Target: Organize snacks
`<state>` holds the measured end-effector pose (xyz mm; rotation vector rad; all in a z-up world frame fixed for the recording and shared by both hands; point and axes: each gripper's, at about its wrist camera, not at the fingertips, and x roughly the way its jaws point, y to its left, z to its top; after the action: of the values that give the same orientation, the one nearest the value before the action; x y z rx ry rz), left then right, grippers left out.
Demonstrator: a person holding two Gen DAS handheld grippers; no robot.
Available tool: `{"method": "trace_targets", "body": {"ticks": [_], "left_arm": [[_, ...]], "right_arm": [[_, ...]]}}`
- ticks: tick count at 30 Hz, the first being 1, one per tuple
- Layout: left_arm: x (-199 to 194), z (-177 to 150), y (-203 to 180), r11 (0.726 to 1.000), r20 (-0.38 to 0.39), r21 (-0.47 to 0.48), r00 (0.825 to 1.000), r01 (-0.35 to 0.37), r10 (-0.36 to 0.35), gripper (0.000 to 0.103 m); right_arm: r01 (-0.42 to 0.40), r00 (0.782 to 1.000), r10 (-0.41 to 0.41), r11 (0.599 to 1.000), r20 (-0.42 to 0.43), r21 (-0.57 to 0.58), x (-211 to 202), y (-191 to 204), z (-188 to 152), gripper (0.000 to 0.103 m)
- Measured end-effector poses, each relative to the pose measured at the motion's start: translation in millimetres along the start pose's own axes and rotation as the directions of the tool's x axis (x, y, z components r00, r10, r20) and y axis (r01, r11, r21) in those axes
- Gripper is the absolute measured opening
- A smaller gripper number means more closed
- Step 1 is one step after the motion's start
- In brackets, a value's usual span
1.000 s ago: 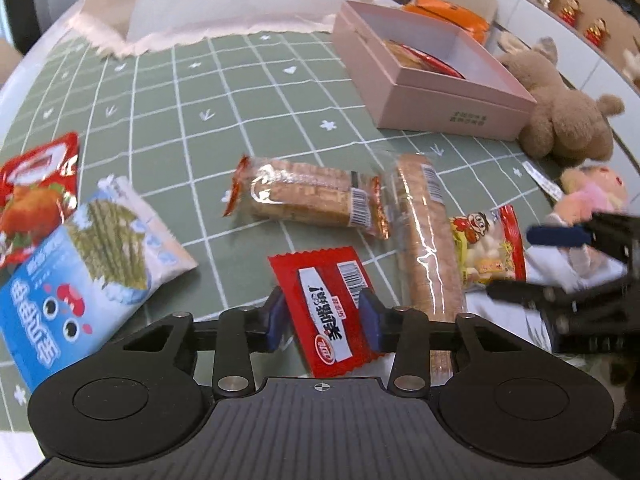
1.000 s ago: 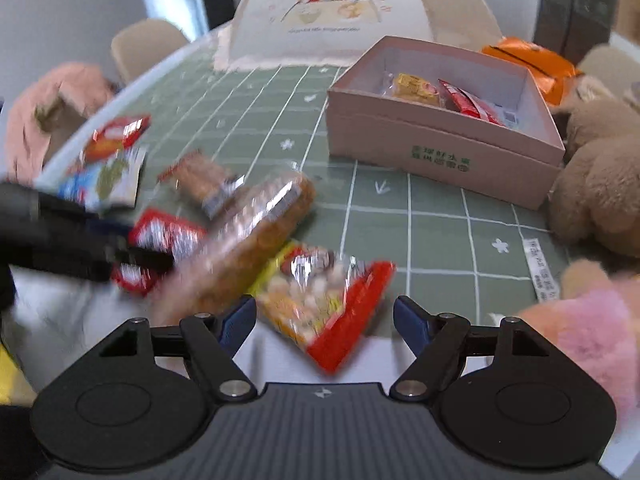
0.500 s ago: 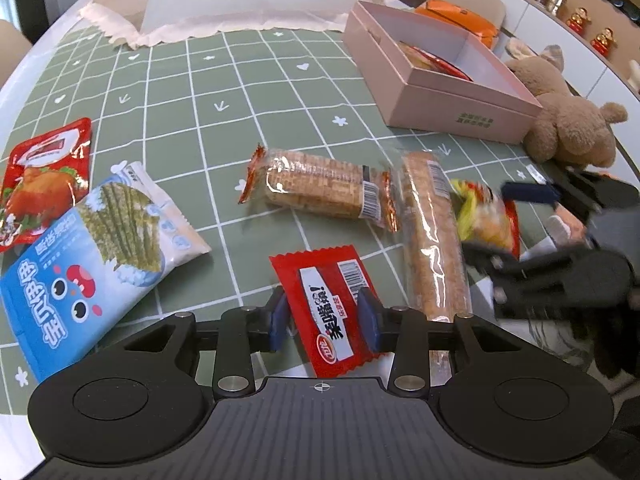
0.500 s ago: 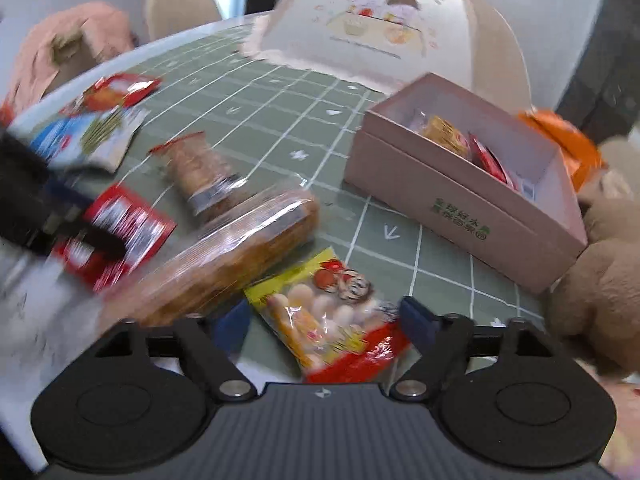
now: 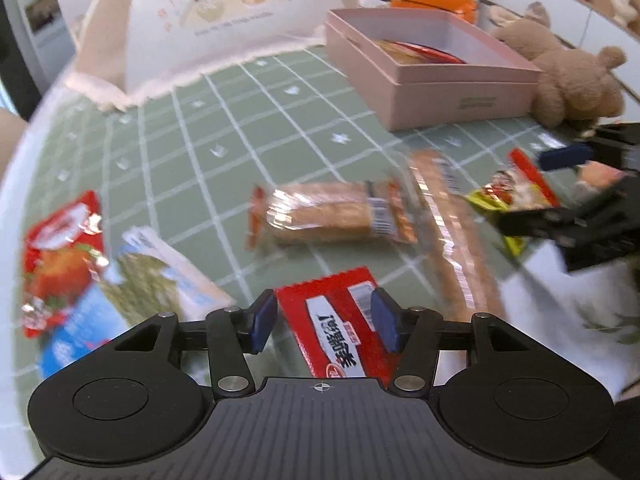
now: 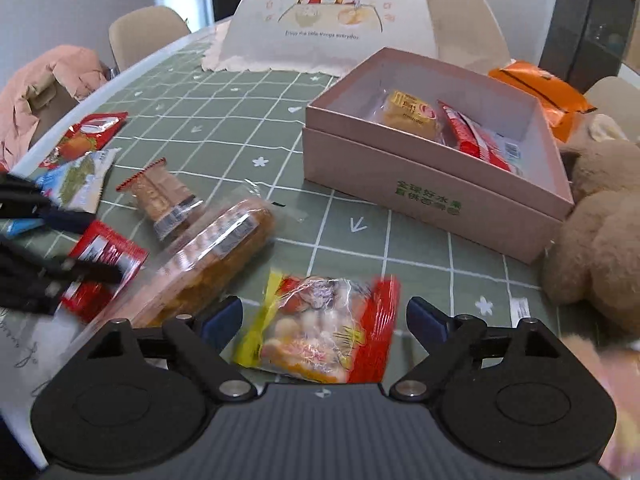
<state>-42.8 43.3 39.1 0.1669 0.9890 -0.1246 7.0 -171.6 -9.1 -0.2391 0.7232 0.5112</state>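
A red snack packet (image 5: 340, 328) lies flat on the green checked cloth between the blue pads of my left gripper (image 5: 324, 322). Its jaws are opening and do not press the packet. A yellow-and-red snack bag (image 6: 320, 336) lies between the widely spread jaws of my right gripper (image 6: 325, 318), which are also opening and clear of the bag. The pink box (image 6: 420, 184) stands open further back with a yellow packet (image 6: 408, 114) and a red packet (image 6: 476, 140) inside. Each gripper shows in the other's view: right gripper (image 5: 536, 192), left gripper (image 6: 80, 244).
A biscuit pack (image 5: 328, 212), a long biscuit roll (image 5: 456, 240), a blue-white seaweed bag (image 5: 160, 280) and a red bag (image 5: 60, 252) lie on the cloth. A teddy bear (image 6: 600, 240) sits right of the box, an orange bag (image 6: 540, 88) behind it, a food-cover dome (image 6: 332, 20) at the back.
Both grippers' jaws have spread wider. The left view has rolled, with the red packet still between its pads. The right gripper shifted so that the yellow-and-red bag lies centred between its jaws.
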Motion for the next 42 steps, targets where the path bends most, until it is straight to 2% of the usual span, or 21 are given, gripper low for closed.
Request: {"method": "trace_targets", "body": {"ticks": [2, 6, 9, 14, 16, 18, 21, 27, 29, 32, 40, 42], "left_arm": [[-2.5, 0.4, 2.8, 1.000, -0.016, -0.010, 1.000, -0.026, 0.026, 0.055], [-11.0, -7.3, 5.4, 0.997, -0.043, -0.061, 0.998, -0.044, 0.041, 0.054], [-9.0, -10.4, 6.2, 0.991, -0.045, -0.135, 0.999, -0.008, 0.002, 0.054], [-2.8, -3.5, -6.5, 0.992, -0.032, -0.123, 0.999, 0.007, -0.011, 0.056], [-2.1, -2.1, -6.9, 0.989, -0.023, -0.142, 0.999, 0.027, -0.030, 0.055], [-1.4, -2.9, -6.9, 0.987, -0.015, -0.157, 1.000, 0.015, -0.018, 0.055], [-0.9, -2.9, -14.6, 0.992, -0.007, -0.126, 1.000, 0.003, -0.004, 0.054], [-0.2, -3.3, -33.5, 0.999, 0.019, 0.009, 0.999, -0.036, 0.036, 0.057], [-5.5, -3.3, -31.6, 0.999, 0.025, 0.009, 0.999, -0.047, 0.047, 0.054], [-15.9, -1.3, -27.5, 0.999, 0.049, -0.024, 0.998, -0.026, 0.027, 0.054], [4.1, -0.5, -44.5, 0.998, -0.026, 0.070, 1.000, 0.000, 0.002, 0.056], [4.1, 1.0, -42.0, 0.998, -0.043, 0.065, 0.999, 0.015, -0.012, 0.056]], "right_arm": [[0.016, 1.000, -0.016, 1.000, 0.013, 0.011, -10.3, 3.2, -5.3, 0.090], [0.033, 0.999, -0.035, 0.998, 0.029, 0.059, -25.9, 3.5, -13.2, 0.090], [0.044, 0.999, -0.047, 0.994, 0.026, 0.096, -30.5, 2.7, -19.2, 0.090], [0.062, 0.998, -0.062, 0.991, 0.002, 0.120, -31.4, 3.7, -26.5, 0.090], [0.063, 0.998, -0.063, 0.990, -0.003, 0.128, -31.5, 3.9, -28.2, 0.090], [0.061, 0.998, -0.061, 0.989, -0.003, 0.137, -32.0, 4.1, -30.4, 0.090], [0.055, 0.998, -0.053, 0.986, -0.017, 0.159, -27.0, 3.5, -33.1, 0.090], [0.061, 0.997, -0.053, 0.982, -0.048, 0.177, -14.0, 10.7, -38.6, 0.090], [0.070, 0.997, -0.062, 0.985, -0.054, 0.159, -12.4, 15.0, -38.3, 0.090], [0.083, 0.996, -0.077, 0.986, -0.049, 0.144, -10.9, 19.1, -39.2, 0.092], [0.089, 0.995, -0.081, 0.984, -0.054, 0.153, -6.5, 18.1, -36.4, 0.098], [0.086, 0.995, -0.075, 0.985, -0.072, 0.151, -4.4, 18.1, -33.9, 0.102]]}}
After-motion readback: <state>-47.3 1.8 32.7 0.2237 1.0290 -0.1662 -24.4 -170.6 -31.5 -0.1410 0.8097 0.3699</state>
